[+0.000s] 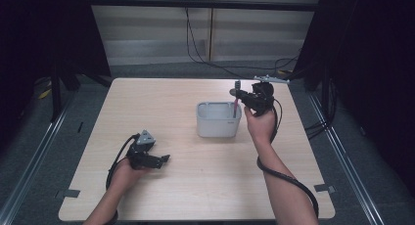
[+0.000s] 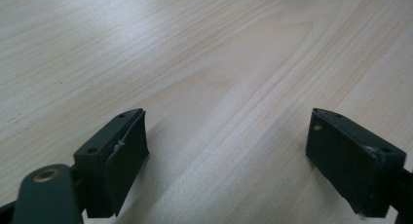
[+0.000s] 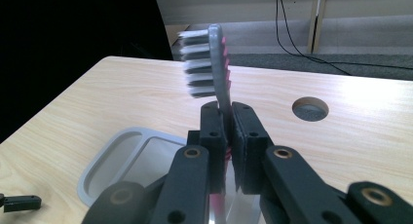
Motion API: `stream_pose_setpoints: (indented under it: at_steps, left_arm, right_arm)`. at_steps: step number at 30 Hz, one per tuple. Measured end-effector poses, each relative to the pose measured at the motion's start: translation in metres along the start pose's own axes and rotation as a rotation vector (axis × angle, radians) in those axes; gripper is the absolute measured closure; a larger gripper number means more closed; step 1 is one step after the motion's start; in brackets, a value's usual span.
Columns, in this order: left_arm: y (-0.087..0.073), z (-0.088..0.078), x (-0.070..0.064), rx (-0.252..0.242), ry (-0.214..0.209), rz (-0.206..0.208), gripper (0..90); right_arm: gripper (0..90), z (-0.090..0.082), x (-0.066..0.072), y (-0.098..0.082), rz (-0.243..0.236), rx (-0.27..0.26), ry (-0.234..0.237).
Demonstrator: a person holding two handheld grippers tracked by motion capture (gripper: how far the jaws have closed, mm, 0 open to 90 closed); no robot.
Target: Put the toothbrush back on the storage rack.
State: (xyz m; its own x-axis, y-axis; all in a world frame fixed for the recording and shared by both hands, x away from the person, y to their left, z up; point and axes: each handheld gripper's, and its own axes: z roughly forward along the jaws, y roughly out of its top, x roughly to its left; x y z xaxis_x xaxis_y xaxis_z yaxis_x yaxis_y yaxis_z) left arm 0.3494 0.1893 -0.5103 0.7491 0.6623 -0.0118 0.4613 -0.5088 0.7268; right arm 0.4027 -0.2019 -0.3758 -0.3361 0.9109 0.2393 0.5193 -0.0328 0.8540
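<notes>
Right gripper point(image 3: 225, 121) clamps a toothbrush point(image 3: 209, 63) upright above the holder point(image 1: 218, 120); lowering it straight should clear the rim. Left gripper point(image 2: 226, 151), nearer the person, rests released.

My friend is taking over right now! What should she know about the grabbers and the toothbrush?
Right gripper: shut on the toothbrush, bristle head up, over the grey holder's right end.
Left gripper: open, holding nothing, low over the table at the near left.
Done: toothbrush gripped.
Left: probably setting it into the holder or lifting it clear; the pictures don't say which.
</notes>
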Motion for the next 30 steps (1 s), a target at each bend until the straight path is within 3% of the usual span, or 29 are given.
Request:
stream_pose_setpoints:
  at_steps: [30]
  left_arm:
    - [0.0, 0.0, 0.0, 0.0, 0.0, 0.001, 14.9]
  right_arm:
    - [84.2, -0.001, -0.004, -0.018, 0.0, 0.017, 0.011]
